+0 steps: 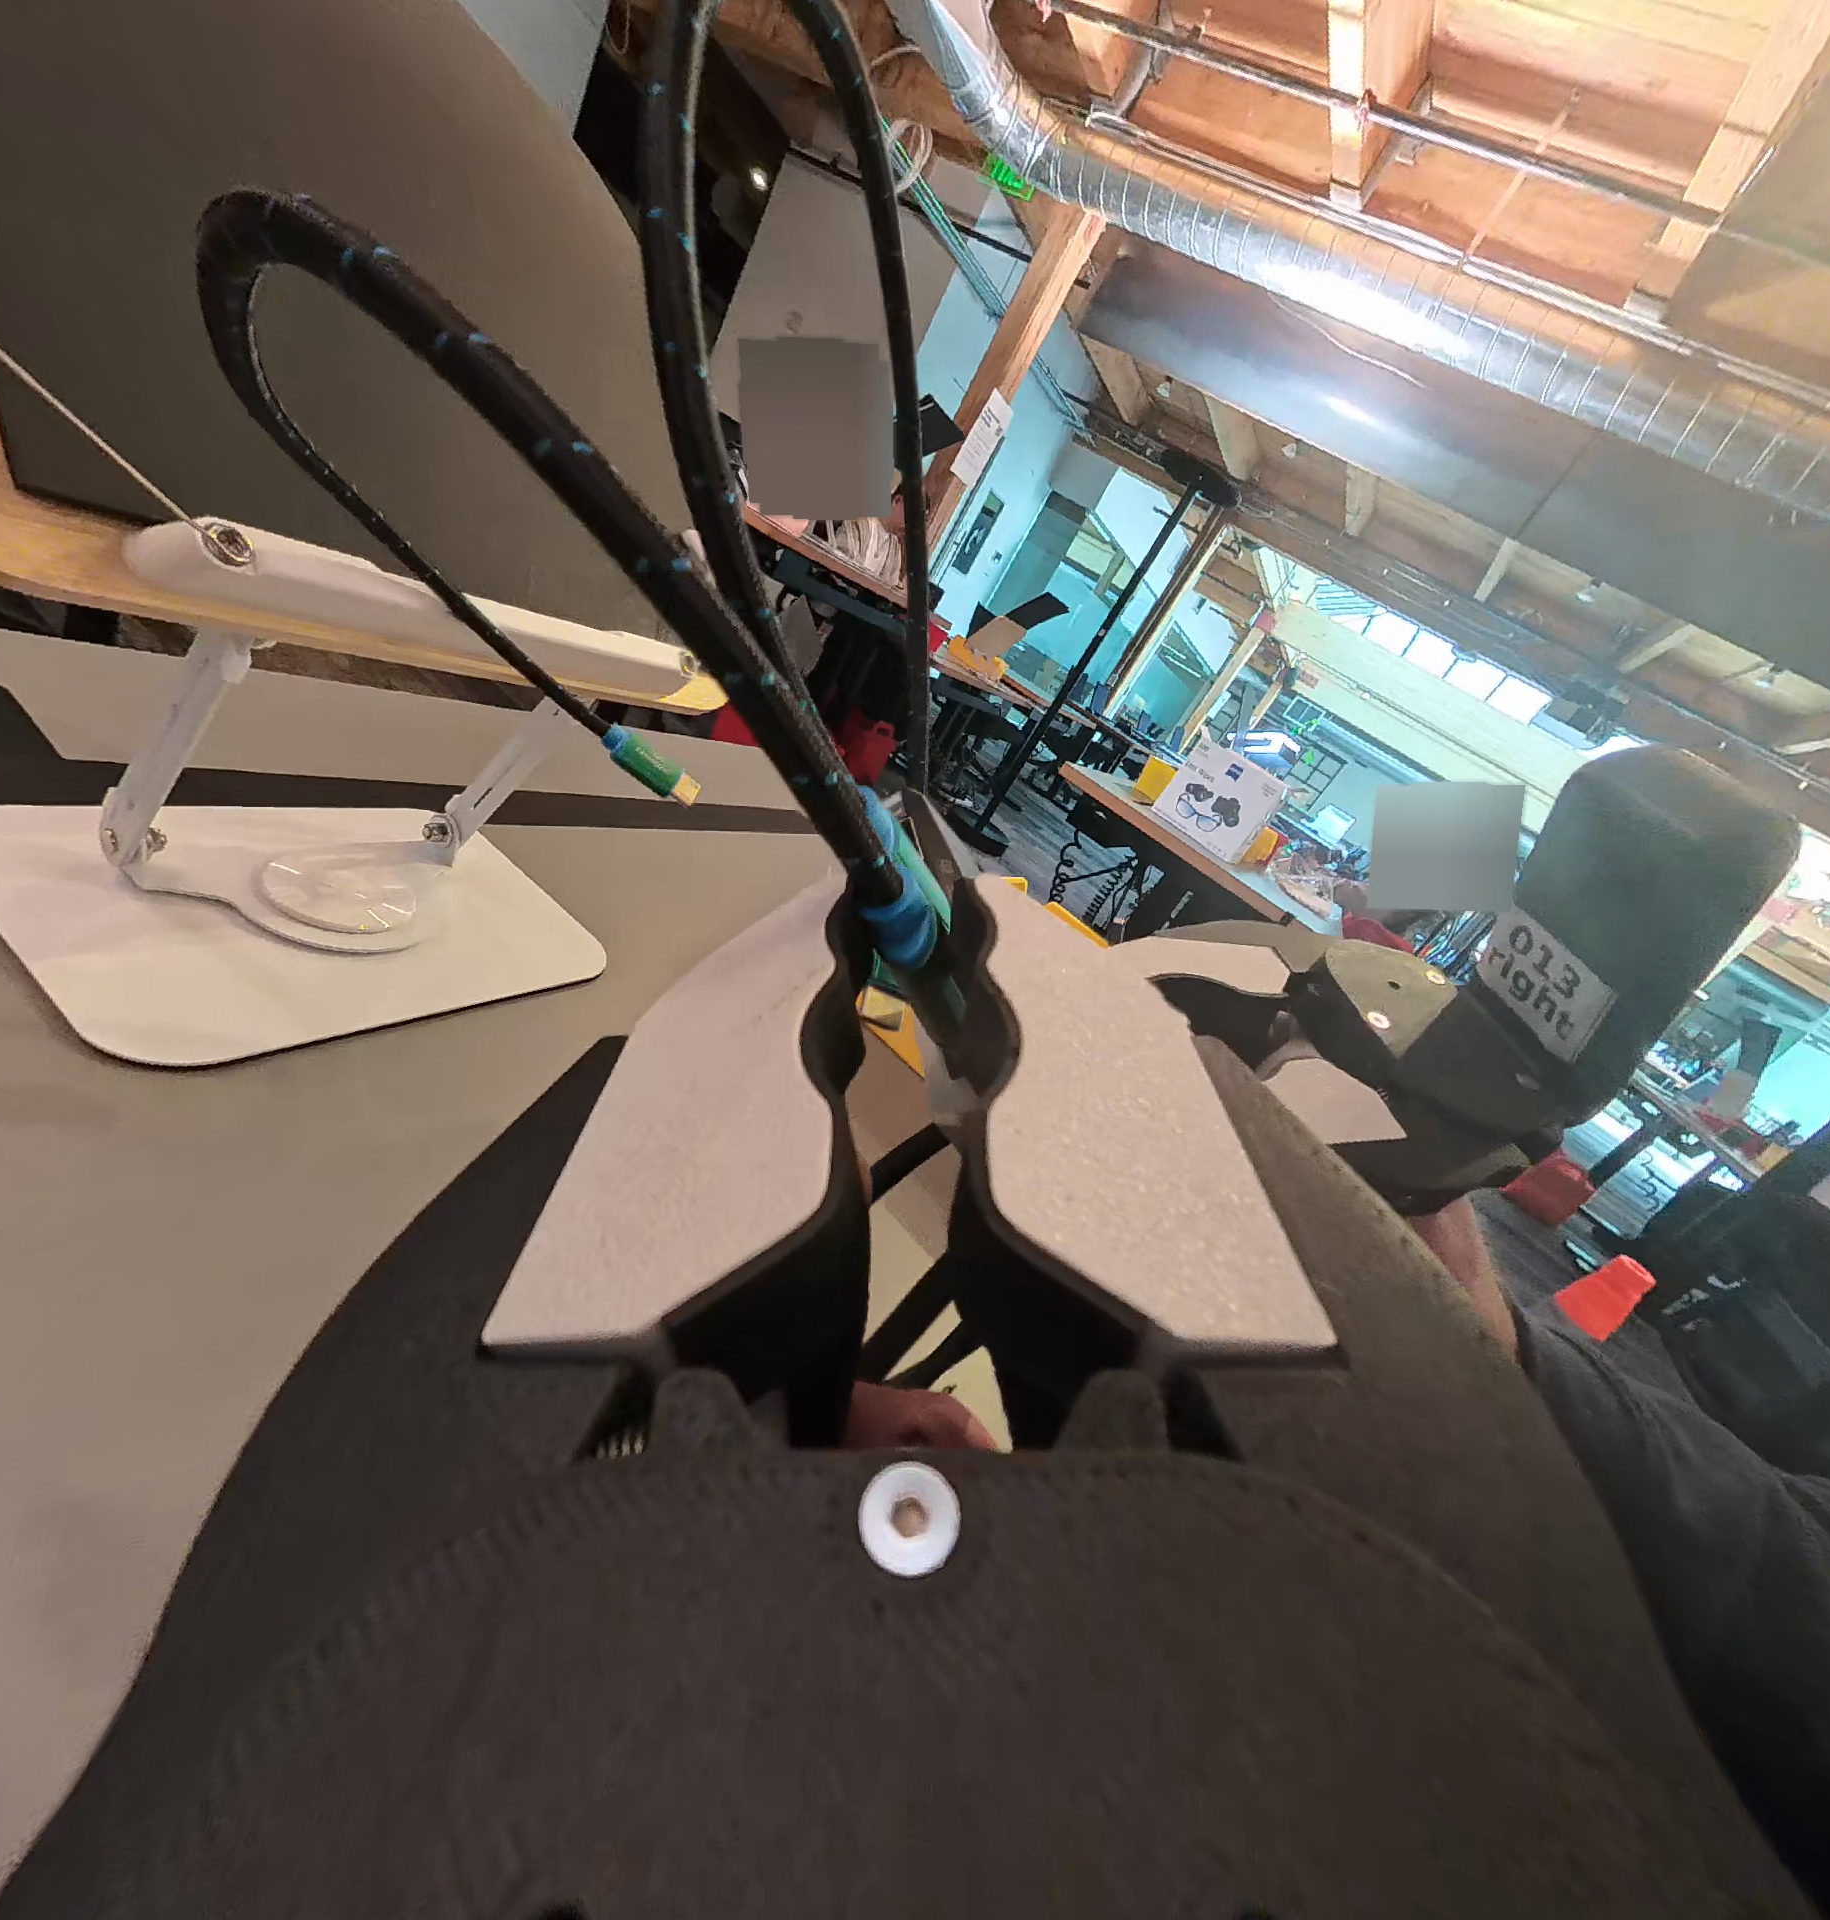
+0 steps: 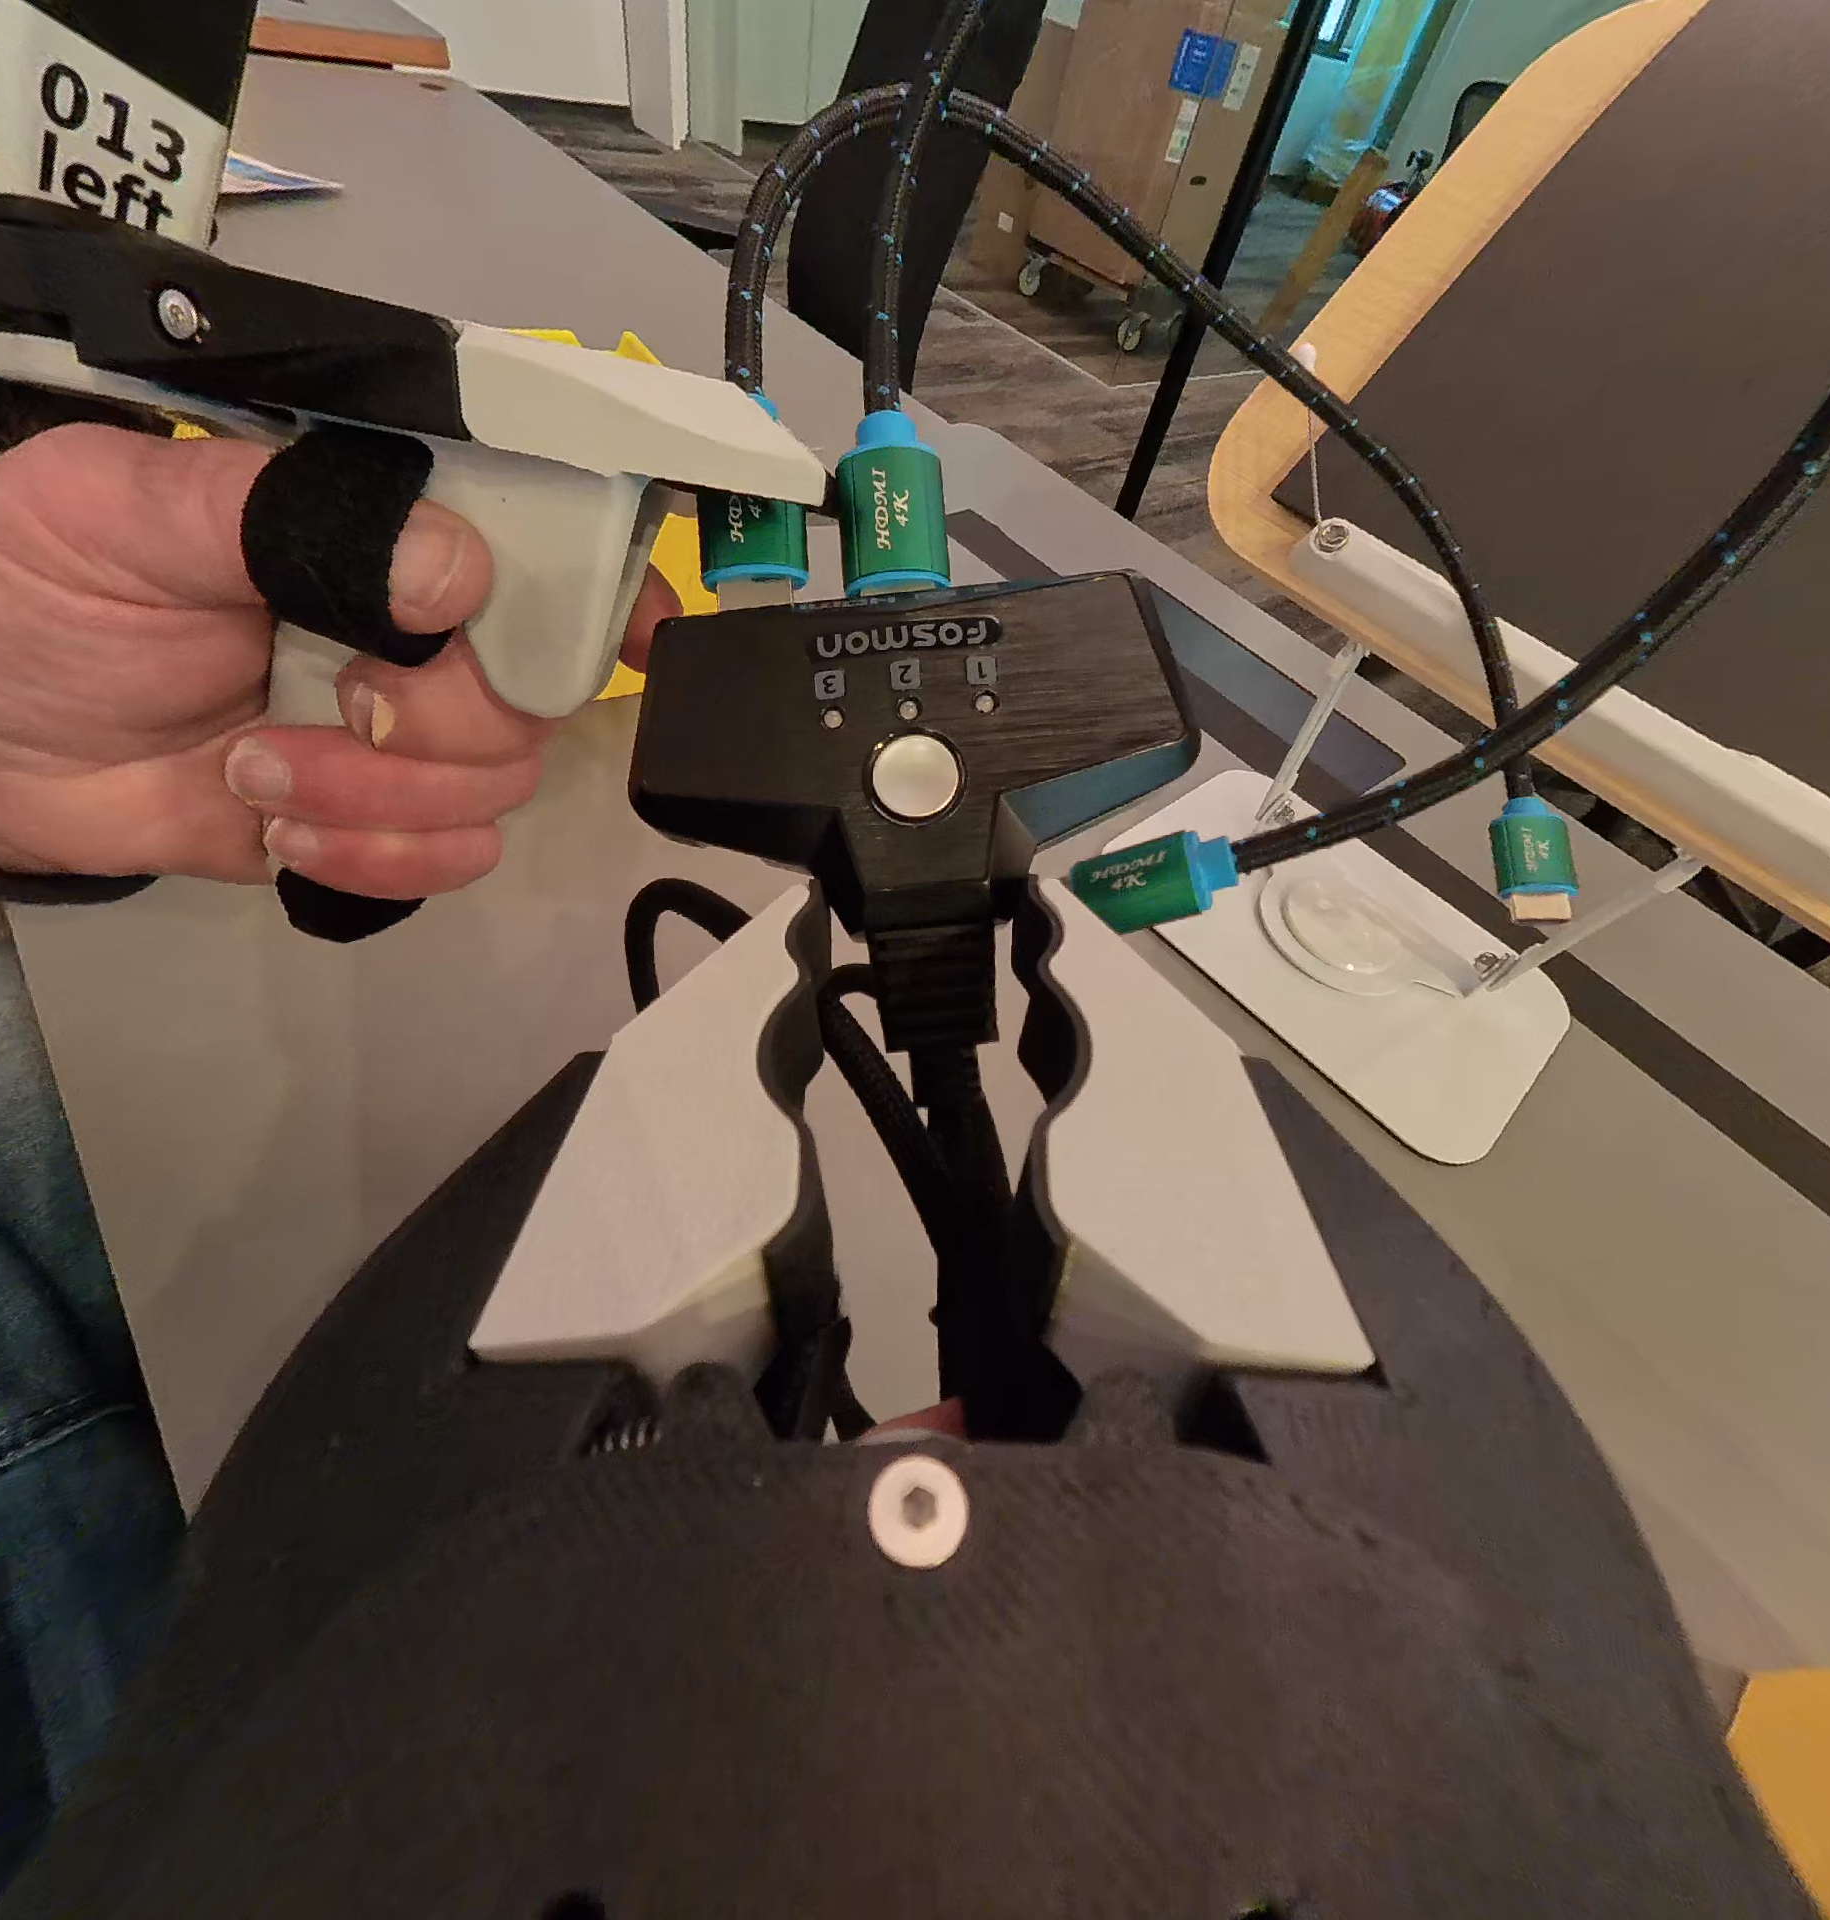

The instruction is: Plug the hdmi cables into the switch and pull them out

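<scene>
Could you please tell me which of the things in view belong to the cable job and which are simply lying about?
Belong to the job:
- black switch, gripped at its neck by the right gripper
- two plugs at its ports
- left gripper, shut on a plug
- two loose plugs

Lying about:
- white stand
- orange cone
- white box

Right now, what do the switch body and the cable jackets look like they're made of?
Switch: likely brushed black metal, going by its fine parallel grain and soft sheen, though coated plastic is possible. Cable jackets: woven braid, black with blue flecks, matte, probably nylon.
</scene>
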Action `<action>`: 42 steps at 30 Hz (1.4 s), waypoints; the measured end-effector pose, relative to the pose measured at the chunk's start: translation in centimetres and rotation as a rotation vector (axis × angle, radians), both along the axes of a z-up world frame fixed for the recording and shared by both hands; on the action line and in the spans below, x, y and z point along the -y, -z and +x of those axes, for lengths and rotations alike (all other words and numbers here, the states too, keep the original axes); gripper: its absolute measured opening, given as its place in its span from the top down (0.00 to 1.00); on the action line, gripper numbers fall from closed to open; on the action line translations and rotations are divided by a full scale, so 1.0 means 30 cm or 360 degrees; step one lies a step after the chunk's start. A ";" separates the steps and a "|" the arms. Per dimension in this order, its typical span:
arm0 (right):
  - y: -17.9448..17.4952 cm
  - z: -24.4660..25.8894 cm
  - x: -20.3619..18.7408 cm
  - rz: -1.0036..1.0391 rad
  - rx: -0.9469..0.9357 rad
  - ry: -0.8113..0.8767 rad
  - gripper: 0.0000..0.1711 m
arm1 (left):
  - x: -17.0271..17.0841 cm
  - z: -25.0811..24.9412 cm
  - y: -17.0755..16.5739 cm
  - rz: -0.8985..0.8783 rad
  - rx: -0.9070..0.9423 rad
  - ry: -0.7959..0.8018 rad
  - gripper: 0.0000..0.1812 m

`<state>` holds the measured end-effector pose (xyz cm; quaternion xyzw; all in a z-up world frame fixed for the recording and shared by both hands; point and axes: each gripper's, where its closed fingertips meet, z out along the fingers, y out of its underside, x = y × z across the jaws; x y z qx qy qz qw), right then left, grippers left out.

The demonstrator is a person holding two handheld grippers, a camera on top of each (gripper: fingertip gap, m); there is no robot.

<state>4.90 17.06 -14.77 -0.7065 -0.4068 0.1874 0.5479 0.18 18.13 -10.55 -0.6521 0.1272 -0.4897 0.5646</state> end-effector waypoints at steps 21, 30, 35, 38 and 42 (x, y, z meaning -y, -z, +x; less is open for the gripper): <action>-0.015 0.006 -0.002 0.0061 -0.0035 0.0003 0.81 | 0.002 0.010 -0.008 -0.0214 0.0198 0.0133 0.92; -0.032 0.018 -0.010 0.0006 -0.0168 -0.0073 0.81 | 0.008 -0.019 -0.051 -0.0023 0.0058 0.0114 0.87; -0.030 0.031 -0.002 0.0013 -0.0158 -0.0132 0.81 | -0.014 -0.043 -0.057 0.0013 -0.0027 0.0082 0.86; -0.019 0.024 -0.002 0.0027 -0.0129 -0.0137 0.81 | -0.021 -0.039 -0.032 -0.0101 -0.0077 0.0120 0.89; -0.011 0.024 -0.002 0.0029 -0.0105 -0.0133 0.81 | -0.025 -0.042 -0.012 -0.0198 -0.0033 0.0161 0.94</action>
